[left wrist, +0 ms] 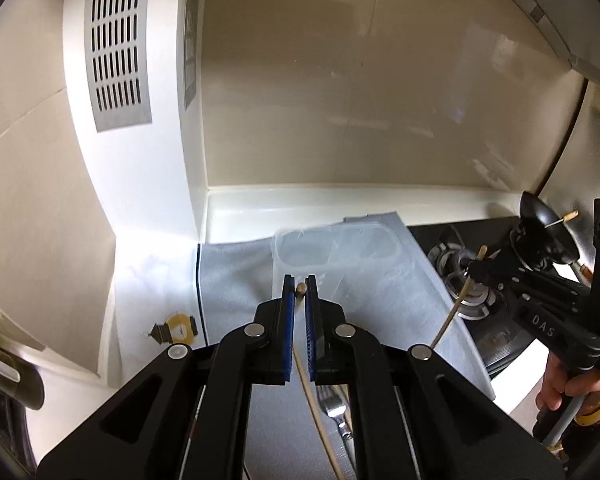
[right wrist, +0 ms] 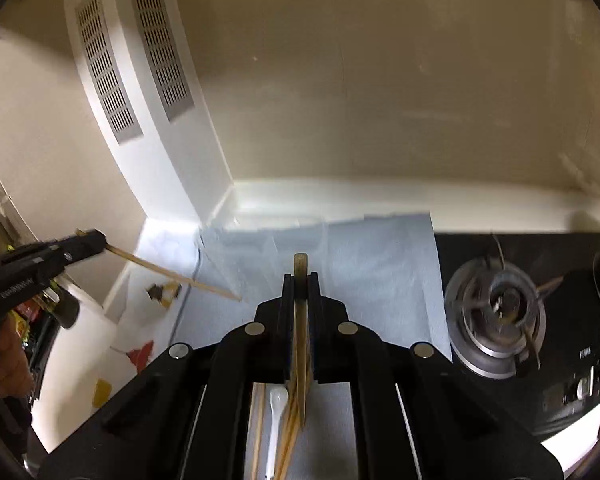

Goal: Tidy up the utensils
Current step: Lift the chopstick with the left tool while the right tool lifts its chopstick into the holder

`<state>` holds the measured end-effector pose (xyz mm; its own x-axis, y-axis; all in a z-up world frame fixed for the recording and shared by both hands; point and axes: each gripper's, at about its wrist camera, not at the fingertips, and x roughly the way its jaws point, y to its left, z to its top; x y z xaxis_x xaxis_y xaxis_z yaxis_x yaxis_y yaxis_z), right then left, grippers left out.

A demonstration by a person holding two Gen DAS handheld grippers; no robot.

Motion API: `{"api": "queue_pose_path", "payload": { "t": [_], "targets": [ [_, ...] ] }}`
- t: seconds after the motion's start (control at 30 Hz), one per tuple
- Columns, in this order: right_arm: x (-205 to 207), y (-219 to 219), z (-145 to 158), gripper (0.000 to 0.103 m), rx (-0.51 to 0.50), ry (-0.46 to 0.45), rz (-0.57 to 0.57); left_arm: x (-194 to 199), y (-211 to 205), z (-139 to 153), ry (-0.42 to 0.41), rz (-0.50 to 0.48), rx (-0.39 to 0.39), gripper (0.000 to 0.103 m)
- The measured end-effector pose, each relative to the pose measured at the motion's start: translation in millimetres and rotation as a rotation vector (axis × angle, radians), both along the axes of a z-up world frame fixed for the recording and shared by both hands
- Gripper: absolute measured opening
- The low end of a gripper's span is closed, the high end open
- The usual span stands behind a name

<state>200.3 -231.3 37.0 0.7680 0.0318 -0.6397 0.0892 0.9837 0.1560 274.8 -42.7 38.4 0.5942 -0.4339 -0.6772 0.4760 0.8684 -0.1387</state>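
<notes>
Two chopsticks, one clenched lengthwise between each gripper's jaws: left gripper [left wrist: 300, 294], right gripper [right wrist: 301, 280].

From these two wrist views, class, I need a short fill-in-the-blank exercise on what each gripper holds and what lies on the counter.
1. Each gripper, left gripper and right gripper, is shut on a wooden ____.
2. The clear plastic container rests on a grey ____.
3. Below the left gripper lies a metal ____, tines toward the container.
4. To the right of the mat sits a gas ____.

Missing words: chopstick; mat; fork; burner
</notes>
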Motion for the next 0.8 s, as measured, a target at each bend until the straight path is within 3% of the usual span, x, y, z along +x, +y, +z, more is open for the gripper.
{"api": "queue_pose_path", "payload": {
  "t": [0.33, 0.8],
  "targets": [
    [15.3, 0.8, 65.7, 0.007, -0.051, -0.172, -0.016, 5.0, -1.5, 40.2, -0.068, -0.013, -0.03, 0.005],
    [48.8, -6.3, 104.6, 0.007, -0.005, -0.307, -0.03, 30.8, -8.4, 88.1, -0.167, -0.005, -0.106, 0.005]
  ]
}}
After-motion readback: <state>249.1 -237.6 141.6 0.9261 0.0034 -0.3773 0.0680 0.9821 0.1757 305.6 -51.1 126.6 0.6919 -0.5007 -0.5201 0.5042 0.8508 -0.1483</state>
